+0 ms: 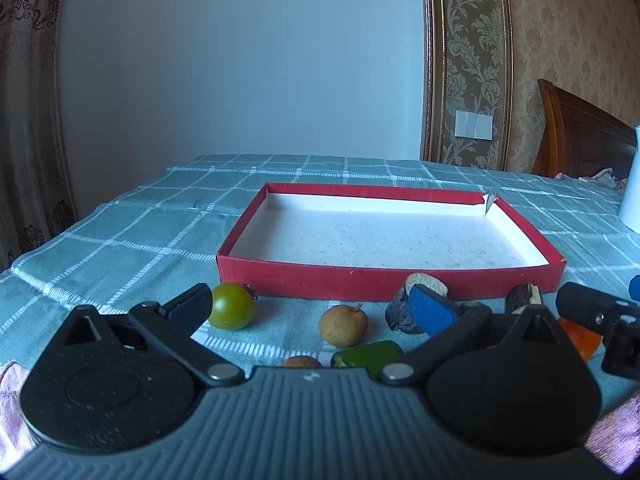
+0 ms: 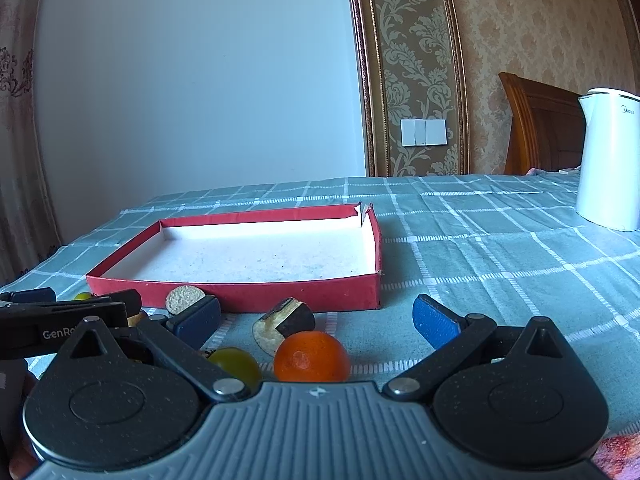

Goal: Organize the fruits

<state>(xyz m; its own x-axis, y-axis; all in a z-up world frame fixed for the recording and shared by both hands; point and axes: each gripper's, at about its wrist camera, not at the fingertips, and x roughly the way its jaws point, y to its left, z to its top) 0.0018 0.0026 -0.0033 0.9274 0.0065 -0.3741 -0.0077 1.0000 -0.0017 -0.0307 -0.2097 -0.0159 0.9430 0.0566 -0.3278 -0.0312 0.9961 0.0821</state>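
Left wrist view is showing the red tray [image 1: 384, 282] lying empty on the checked tablecloth [image 1: 132, 232], with the fruits strung along its near wall, apparently staged for loading. Green tomato [image 1: 232, 311] is sitting just off the tray's near-left corner; brown longan [image 1: 343, 325] is lying near the middle, a green pepper piece [image 1: 370, 354] just in front of it.

Left gripper [image 1: 308, 308] is hovering low and level, fingers spread wide, holding nothing, the longan sitting between them.

Right wrist view is showing the orange fruit [image 2: 312, 356] and a second green tomato [image 2: 236, 363] close under the right gripper [image 2: 316, 320], likewise spread and empty, pointing at the tray's near-right corner. A dark-skinned cut piece [image 2: 286, 322] is resting between orange and tray. White kettle [image 2: 608, 160] is standing well apart at right.

Judgement: nothing sorted yet; both tools look poised for a first pick.
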